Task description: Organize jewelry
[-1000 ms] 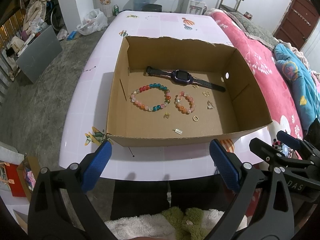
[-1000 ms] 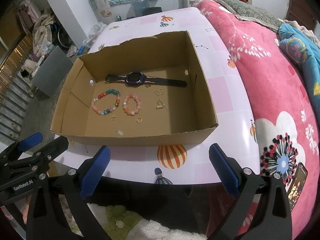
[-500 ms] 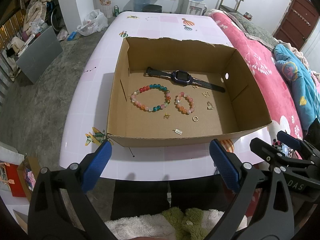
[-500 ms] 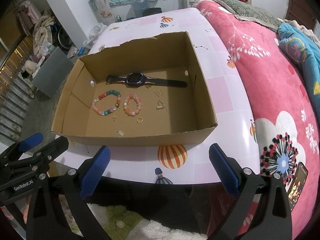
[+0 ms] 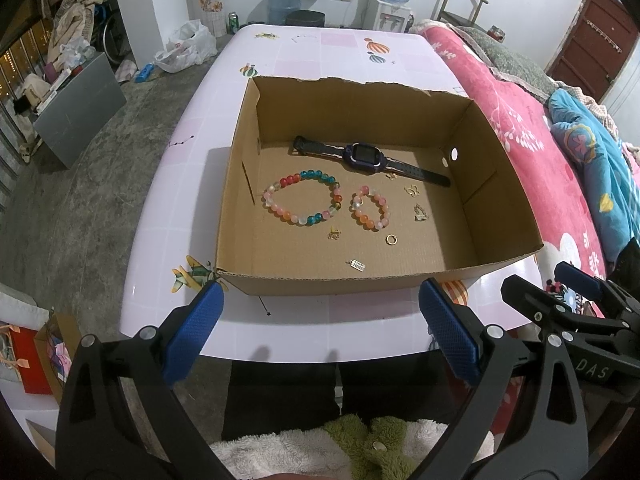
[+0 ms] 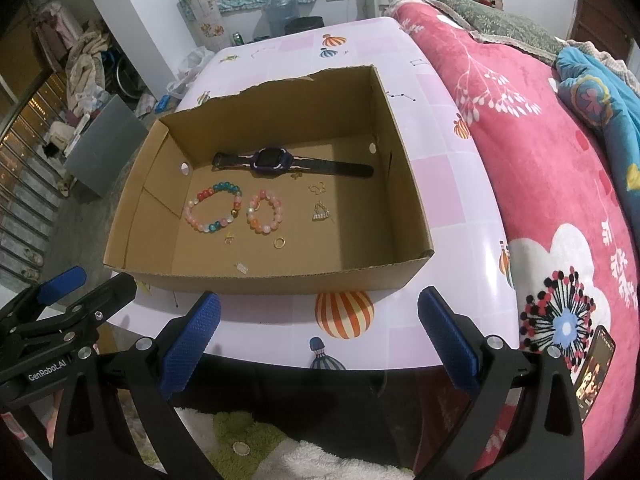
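Note:
An open cardboard box (image 5: 508,200) (image 6: 404,196) stands on the pink table. Inside lie a dark watch (image 5: 366,156) (image 6: 272,160), a large multicoloured bead bracelet (image 5: 302,198) (image 6: 214,208), a small pink-orange bead bracelet (image 5: 370,208) (image 6: 264,212), a gold ring (image 5: 392,239) (image 6: 279,243) and several small gold charms (image 5: 419,213) (image 6: 321,212). My left gripper (image 5: 320,332) is open and empty, held before the box's near wall. My right gripper (image 6: 320,332) is open and empty, also short of the box.
The pink table (image 5: 320,46) (image 6: 460,184) has a rounded near edge. A red blanket-covered bed (image 5: 532,128) (image 6: 540,168) lies along its right side with a phone (image 6: 594,372) on it. Bags and clutter (image 5: 184,46) sit on the floor at left.
Both grippers have drifted very slightly; the box and jewelry have not moved. Both stay open.

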### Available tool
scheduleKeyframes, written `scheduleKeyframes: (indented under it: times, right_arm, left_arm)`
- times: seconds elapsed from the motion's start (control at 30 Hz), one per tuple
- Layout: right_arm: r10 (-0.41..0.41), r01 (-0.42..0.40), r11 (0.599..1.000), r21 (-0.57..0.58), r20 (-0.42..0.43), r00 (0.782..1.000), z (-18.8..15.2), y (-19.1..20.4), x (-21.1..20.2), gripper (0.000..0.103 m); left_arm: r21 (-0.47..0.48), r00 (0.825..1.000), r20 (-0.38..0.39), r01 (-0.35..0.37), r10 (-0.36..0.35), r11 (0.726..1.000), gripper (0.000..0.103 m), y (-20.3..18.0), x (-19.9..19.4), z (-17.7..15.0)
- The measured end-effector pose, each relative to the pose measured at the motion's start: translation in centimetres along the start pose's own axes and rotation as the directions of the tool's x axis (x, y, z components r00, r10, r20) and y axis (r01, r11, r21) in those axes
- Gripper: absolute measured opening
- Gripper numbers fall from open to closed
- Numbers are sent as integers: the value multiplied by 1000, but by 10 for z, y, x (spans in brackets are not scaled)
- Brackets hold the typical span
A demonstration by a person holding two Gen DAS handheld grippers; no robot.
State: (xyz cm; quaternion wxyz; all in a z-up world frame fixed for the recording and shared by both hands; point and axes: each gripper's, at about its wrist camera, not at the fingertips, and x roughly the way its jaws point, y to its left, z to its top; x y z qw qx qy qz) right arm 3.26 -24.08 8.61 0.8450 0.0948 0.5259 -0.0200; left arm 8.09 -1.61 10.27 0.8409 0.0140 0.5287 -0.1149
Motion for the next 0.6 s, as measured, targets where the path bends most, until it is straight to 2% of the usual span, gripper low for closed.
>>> scheduleKeyframes:
  times: [0.6]
  right_arm:
    - [4, -4, 1000, 1, 4, 1000, 2, 1, -1, 96]
  left_arm:
    - [0, 1000, 2, 1, -1, 1000, 95, 4, -2, 2]
